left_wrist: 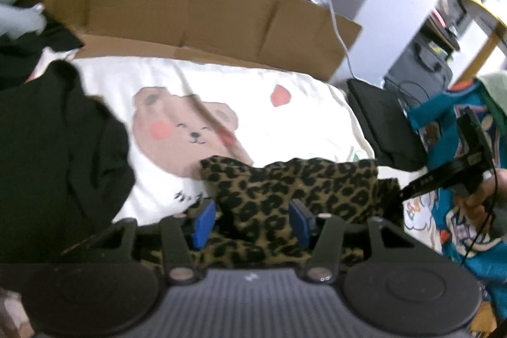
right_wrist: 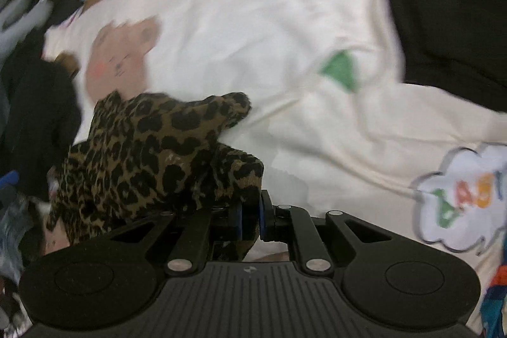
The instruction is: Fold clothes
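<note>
Visibly, right gripper (right_wrist: 250,222) pinches leopard-print garment (right_wrist: 152,148) beside cardboard box (left_wrist: 202,11).

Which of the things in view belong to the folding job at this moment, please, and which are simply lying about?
In the job:
- leopard-print garment
- right gripper, shut on its edge
- left gripper, open around the fabric

Lying about:
- white bear-print cloth underneath
- black garment
- cardboard box
- teal printed garment

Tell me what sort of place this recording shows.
Probably a lived-in bedroom or spare room at home: a cream bear-print sheet serves as the folding surface, a cardboard box stands behind it, and loose black clothes are piled alongside.
</note>
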